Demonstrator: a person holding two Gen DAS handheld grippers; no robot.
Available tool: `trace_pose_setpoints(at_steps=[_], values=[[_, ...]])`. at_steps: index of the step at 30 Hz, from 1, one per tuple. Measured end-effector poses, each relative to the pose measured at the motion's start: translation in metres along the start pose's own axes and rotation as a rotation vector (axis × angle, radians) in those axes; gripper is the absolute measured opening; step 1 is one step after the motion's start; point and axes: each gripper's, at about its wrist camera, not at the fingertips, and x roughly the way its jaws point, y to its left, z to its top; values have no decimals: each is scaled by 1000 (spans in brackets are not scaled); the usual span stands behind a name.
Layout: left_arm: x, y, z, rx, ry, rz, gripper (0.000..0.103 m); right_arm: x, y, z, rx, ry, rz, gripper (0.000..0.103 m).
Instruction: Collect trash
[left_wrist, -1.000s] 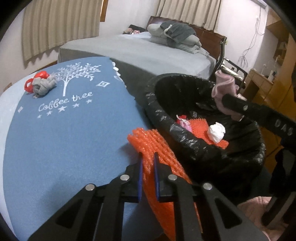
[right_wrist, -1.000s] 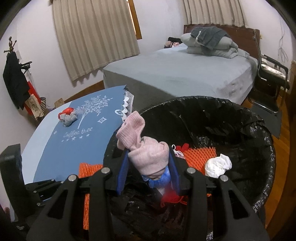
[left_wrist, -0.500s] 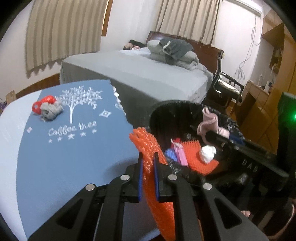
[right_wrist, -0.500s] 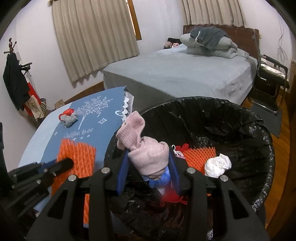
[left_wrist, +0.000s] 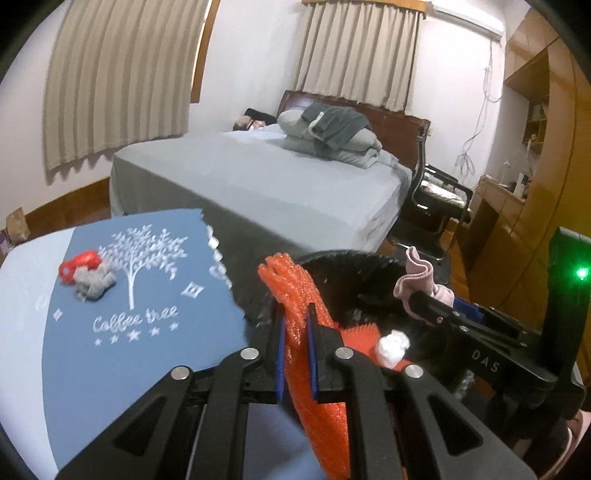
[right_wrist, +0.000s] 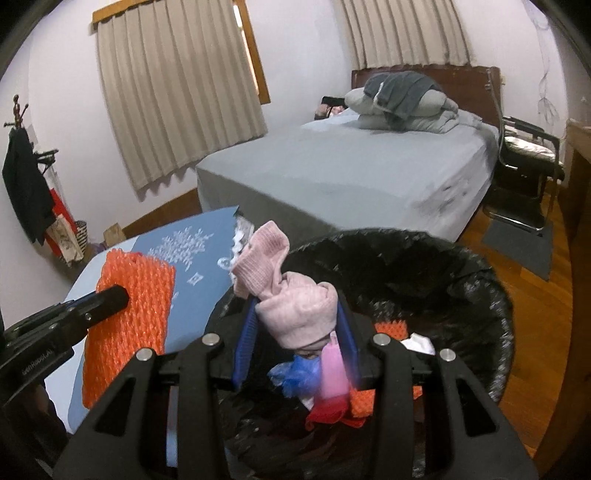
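Lifted off the surface: orange foam mesh sleeve (left_wrist: 295, 295), clamped in your left hand-held gripper (left_wrist: 294, 332); right hand-held gripper (right_wrist: 295, 328) grips pink knitted sock (right_wrist: 291, 306). Release both well inside black-lined bin (right_wrist: 461, 266), probably centred.

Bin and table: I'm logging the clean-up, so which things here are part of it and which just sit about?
Part of the job:
- orange foam net in left gripper
- pink sock in right gripper
- black-lined bin
- grey-and-red scrap

Just about:
- bed
- chair
- curtains
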Motion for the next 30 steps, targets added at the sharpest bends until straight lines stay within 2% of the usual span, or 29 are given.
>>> trace_pose_setpoints(at_steps=[11,18,22,24,25,29,30], values=[[31,-37,32,58,-20,-77,10,-5,-48,16,43,-40,-95,39],[69,-65,38,82,14,-129,10,5,-78,17,72,-25,-139,39],[94,-70,38,76,73,-175,13,13,-92,16,91,-14,-161,44],[103,-68,38,61,96,-186,30,16,-98,16,95,-11,-170,51],[105,-66,38,57,98,-182,35,17,-101,16,98,-14,-178,58],[104,-59,36,59,83,-160,65,18,-107,17,105,-23,-194,77],[102,-56,36,56,74,-146,67,18,-109,16,108,-26,-203,79]])
